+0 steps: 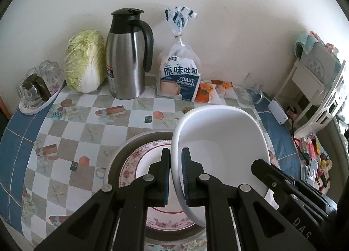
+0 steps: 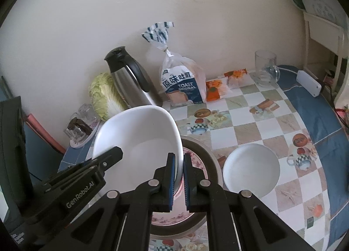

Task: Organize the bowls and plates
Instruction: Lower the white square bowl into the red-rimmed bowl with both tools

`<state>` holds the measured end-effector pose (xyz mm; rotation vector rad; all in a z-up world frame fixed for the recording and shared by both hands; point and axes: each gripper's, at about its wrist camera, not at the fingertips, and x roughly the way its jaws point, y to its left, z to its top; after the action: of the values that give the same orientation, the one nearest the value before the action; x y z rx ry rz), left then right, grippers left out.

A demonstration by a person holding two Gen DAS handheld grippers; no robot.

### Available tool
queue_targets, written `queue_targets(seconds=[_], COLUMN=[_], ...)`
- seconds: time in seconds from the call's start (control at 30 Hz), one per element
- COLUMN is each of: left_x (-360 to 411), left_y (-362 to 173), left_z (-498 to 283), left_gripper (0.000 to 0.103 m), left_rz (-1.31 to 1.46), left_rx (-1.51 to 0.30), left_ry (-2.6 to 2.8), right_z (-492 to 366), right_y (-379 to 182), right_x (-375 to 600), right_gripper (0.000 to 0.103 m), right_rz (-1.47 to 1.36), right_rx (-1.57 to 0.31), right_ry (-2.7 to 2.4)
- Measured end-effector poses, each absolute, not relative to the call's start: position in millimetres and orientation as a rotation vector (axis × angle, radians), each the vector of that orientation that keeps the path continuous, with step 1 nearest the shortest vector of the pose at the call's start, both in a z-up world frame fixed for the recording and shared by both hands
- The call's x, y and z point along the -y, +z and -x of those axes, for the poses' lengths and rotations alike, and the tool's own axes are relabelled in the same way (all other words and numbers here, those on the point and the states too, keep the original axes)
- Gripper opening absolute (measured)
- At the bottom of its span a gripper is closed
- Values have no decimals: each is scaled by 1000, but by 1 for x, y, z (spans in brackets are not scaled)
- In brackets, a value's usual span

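Hanging tilted above a floral-rimmed plate (image 1: pixel 130 163) in a grey metal pan (image 1: pixel 115 159), a large white rounded-square bowl (image 1: pixel 220 146) is gripped on opposite rims by both tools. The left gripper (image 1: pixel 175 177) has its blue-padded fingers (image 1: pixel 166 174) clamped on the bowl's left rim, and the right gripper (image 2: pixel 178 179) is likewise closed on the right rim, its pads (image 2: pixel 172 177) pinching the thin white wall. The bowl is glossy, plain and empty inside, with its far edge raised.

Beneath lies a round table (image 1: pixel 72 133) covered in a checked cloth with a blue border, pushed against a cream wall (image 1: pixel 218 22). Along the wall stand a pale green napa cabbage (image 1: pixel 85 61), a stainless steel thermal jug with a black handle (image 1: pixel 128 55), a bag of toast bread (image 1: pixel 178 76) and orange snack packets (image 1: pixel 205 93). A tray of upturned glasses (image 1: pixel 37 89) sits at the left edge, and a white shelf unit (image 1: pixel 316 81) stands at right.

Only the right wrist view shows a smaller round white bowl (image 2: pixel 250 170) resting on the cloth just beside the pan, and it shows the clear glass mug (image 2: pixel 266 68) sharply. The left wrist view alone reveals the colourful clutter (image 1: pixel 314 159) at the table's right.
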<state>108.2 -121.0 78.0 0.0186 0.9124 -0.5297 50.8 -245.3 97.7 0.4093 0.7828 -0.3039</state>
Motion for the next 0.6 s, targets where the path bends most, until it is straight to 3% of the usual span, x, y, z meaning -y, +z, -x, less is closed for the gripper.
queue_targets(seconds=[0.6], left_x=[111], left_y=[52], left_z=[-129], left_gripper=[11], left_rz=[10], left_rx=[-995], left_ry=[-495], right_z=[-70], right_y=[69], right_x=[242], right_gripper=[8], right_rz=[-432], right_rx=[-843], right_ry=[-281])
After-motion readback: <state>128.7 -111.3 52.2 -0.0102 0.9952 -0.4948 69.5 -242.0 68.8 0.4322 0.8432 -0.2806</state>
